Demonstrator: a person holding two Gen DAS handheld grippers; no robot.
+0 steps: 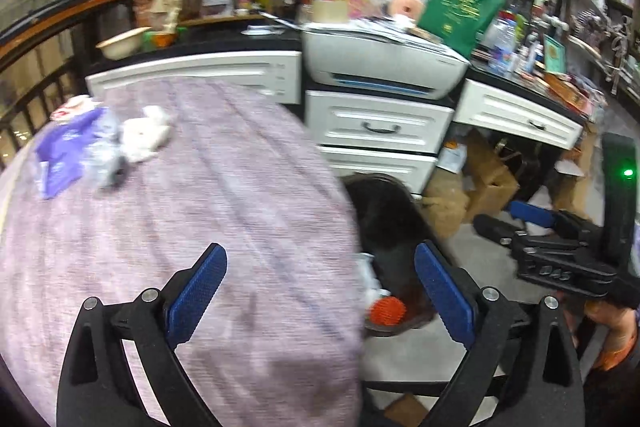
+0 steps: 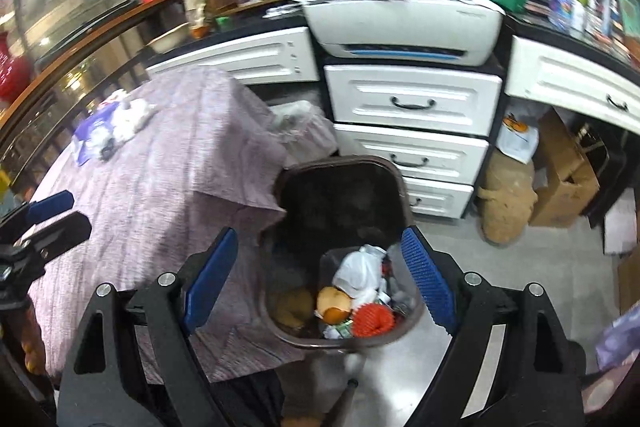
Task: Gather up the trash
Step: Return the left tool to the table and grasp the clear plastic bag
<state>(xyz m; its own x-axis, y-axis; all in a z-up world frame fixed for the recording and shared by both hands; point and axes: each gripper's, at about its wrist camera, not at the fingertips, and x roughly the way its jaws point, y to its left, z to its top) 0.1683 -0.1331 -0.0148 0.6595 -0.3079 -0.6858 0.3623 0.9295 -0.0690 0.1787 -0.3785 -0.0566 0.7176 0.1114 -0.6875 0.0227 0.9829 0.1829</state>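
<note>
I had both the left gripper (image 1: 320,291) and right gripper (image 2: 318,277) spread and empty. The bin (image 2: 340,187) sat below the right one for easy drops; remaining trash (image 1: 100,139) lay at ten o'clock on the table (image 1: 224,187).

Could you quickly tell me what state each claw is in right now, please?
Left claw: open, holding nothing.
Right claw: open, holding nothing, above the trash bin.
</note>
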